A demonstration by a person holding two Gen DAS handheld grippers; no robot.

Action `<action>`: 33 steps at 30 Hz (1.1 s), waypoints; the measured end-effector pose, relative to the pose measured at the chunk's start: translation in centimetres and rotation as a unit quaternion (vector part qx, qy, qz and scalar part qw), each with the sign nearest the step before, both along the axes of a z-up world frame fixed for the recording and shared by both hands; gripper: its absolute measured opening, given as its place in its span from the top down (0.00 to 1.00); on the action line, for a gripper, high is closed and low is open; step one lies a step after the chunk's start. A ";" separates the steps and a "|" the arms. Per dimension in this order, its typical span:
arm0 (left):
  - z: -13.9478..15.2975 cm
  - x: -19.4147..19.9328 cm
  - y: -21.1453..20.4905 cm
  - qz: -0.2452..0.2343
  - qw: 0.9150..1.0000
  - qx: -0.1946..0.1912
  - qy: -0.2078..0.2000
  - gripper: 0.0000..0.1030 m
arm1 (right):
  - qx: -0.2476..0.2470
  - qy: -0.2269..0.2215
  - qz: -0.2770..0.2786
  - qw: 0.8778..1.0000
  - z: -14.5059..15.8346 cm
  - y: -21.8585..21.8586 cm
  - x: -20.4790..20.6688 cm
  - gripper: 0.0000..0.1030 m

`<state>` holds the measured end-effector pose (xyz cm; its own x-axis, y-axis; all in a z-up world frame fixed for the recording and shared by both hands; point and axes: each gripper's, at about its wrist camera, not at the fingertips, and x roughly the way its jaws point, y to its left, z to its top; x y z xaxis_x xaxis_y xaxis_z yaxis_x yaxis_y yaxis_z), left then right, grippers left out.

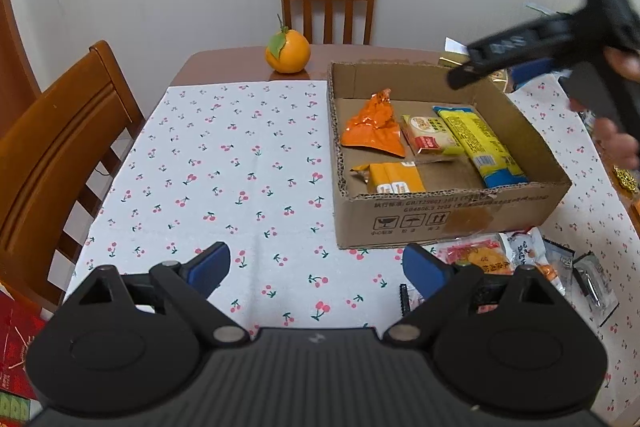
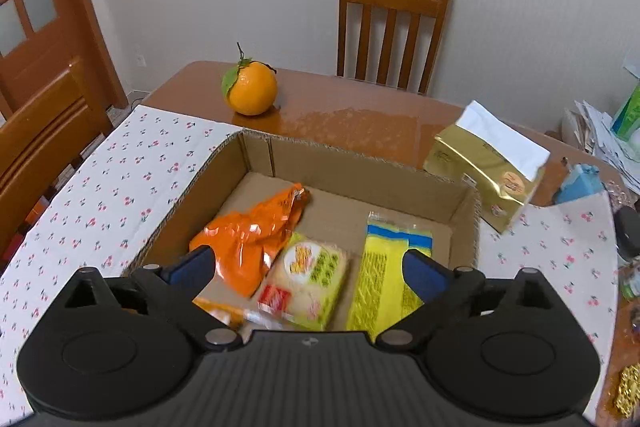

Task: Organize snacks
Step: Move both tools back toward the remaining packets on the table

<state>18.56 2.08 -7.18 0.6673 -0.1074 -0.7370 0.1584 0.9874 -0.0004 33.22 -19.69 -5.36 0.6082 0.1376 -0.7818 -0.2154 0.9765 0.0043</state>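
An open cardboard box (image 1: 440,215) (image 2: 360,167) stands on the cherry-print cloth. In it lie an orange bag (image 1: 372,127) (image 2: 248,239), a pale cake packet (image 1: 428,135) (image 2: 316,275), a long yellow-and-blue packet (image 1: 480,143) (image 2: 384,267) and a small orange-yellow packet (image 1: 394,179) (image 2: 218,309). My right gripper (image 2: 308,267) (image 1: 494,73) hangs open over the box, gripping nothing, with the cake packet lying below its jaws. My left gripper (image 1: 316,267) is open above bare cloth, left of the box's near corner. Several loose snack packets (image 1: 480,255) lie in front of the box.
An orange with a leaf (image 1: 288,53) (image 2: 251,89) sits on the bare wooden table behind the cloth. A gold bag (image 2: 488,179) leans right of the box, with a blue object (image 2: 580,183) and papers beyond. Wooden chairs (image 1: 328,3) (image 1: 60,147) stand at the far and left sides.
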 end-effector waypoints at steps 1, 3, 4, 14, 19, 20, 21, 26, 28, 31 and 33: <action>0.0 0.0 -0.1 0.000 1.000 -0.002 0.002 0.10 | -0.001 -0.004 0.000 1.000 0.3 -0.3 -0.8 0.00; -0.1 -0.1 -0.3 -0.001 1.000 -0.004 0.001 0.10 | -0.001 -0.011 -0.001 1.000 0.7 -1.0 -2.5 0.00; -0.1 -0.2 -0.5 -0.005 1.000 -0.002 0.001 0.10 | -0.002 -0.014 -0.005 1.000 0.8 -1.5 -3.5 0.00; -1.6 -1.7 -2.0 -0.016 1.000 0.013 0.017 0.09 | -0.051 0.004 -0.073 0.996 -2.6 -6.7 -12.9 0.00; -3.0 -2.7 -2.5 -0.018 0.999 0.019 0.042 0.09 | -0.050 0.057 -0.112 0.991 -6.1 -9.5 -16.8 0.00; -3.2 -2.8 -2.6 -0.019 0.999 0.021 0.045 0.09 | -0.049 0.066 -0.114 0.990 -6.7 -9.8 -17.4 0.00; -3.3 -2.9 -2.7 -0.017 0.998 0.023 0.047 0.09 | -0.049 0.076 -0.116 0.989 -7.4 -10.0 -18.0 0.00; -4.0 -2.6 -2.8 -0.003 0.998 0.029 0.057 0.09 | -0.049 0.103 -0.122 0.986 -10.1 -10.3 -19.8 0.00; -4.3 -2.2 -2.9 0.002 0.998 0.036 0.052 0.09 | -0.051 0.108 -0.119 0.986 -10.7 -10.0 -20.4 0.00; -5.2 -1.1 -3.1 0.011 0.998 0.039 0.056 0.09 | -0.029 0.103 -0.123 0.987 -11.0 -10.0 -20.6 0.00; -6.1 -0.2 -3.3 0.018 0.997 0.044 0.064 0.09 | -0.030 0.101 -0.119 0.987 -10.9 -9.8 -20.7 0.00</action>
